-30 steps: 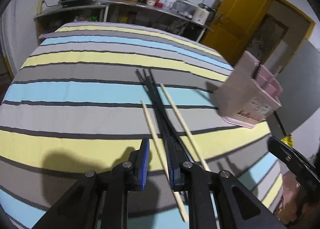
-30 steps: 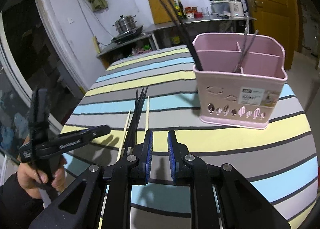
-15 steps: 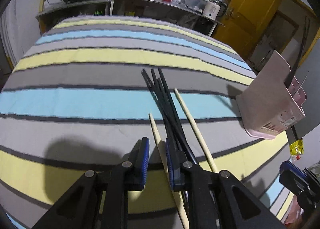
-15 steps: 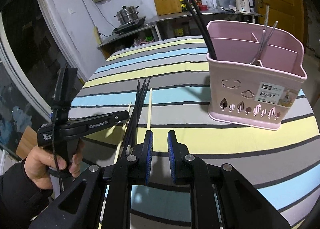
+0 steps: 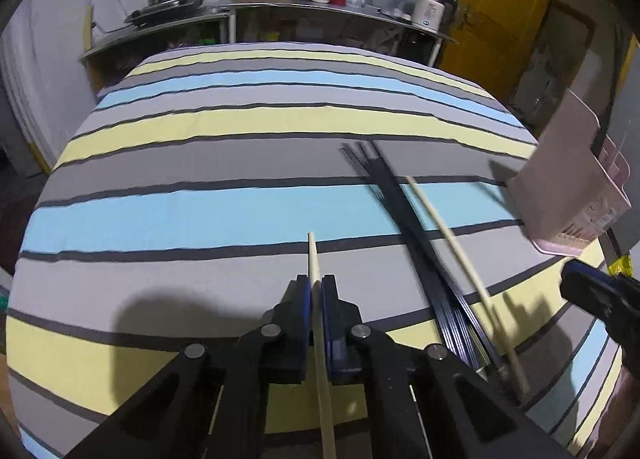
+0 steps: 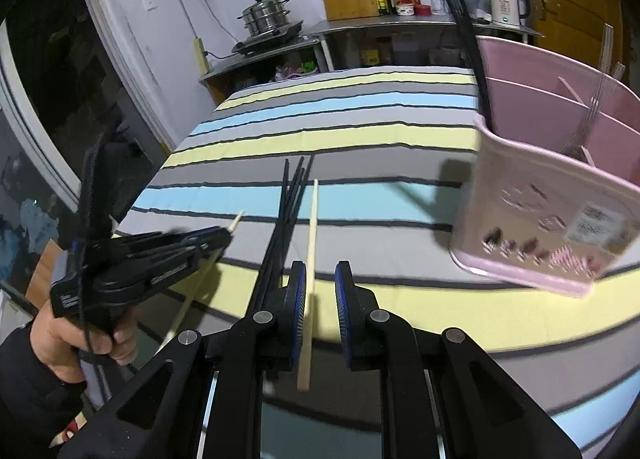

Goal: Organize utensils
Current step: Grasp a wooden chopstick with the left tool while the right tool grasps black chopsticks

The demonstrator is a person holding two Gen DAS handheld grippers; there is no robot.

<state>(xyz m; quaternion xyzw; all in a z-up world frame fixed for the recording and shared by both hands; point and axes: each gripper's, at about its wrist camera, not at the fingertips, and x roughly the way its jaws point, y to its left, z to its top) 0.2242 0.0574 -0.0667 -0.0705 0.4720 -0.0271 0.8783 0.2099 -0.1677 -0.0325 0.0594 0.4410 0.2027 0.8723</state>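
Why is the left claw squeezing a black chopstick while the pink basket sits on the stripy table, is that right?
Not quite. The left claw is squeezing a light wooden chopstick, not a black one; the left wrist view shows it between the blue pads. The black chopsticks lie on the table. The pink basket does sit on the stripy table.

Pale chopsticks (image 5: pixel 448 239), black bundle (image 5: pixel 404 219) (tablecloth-flat).

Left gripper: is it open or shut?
Shut. The left gripper has its fingers pressed on a wooden chopstick.
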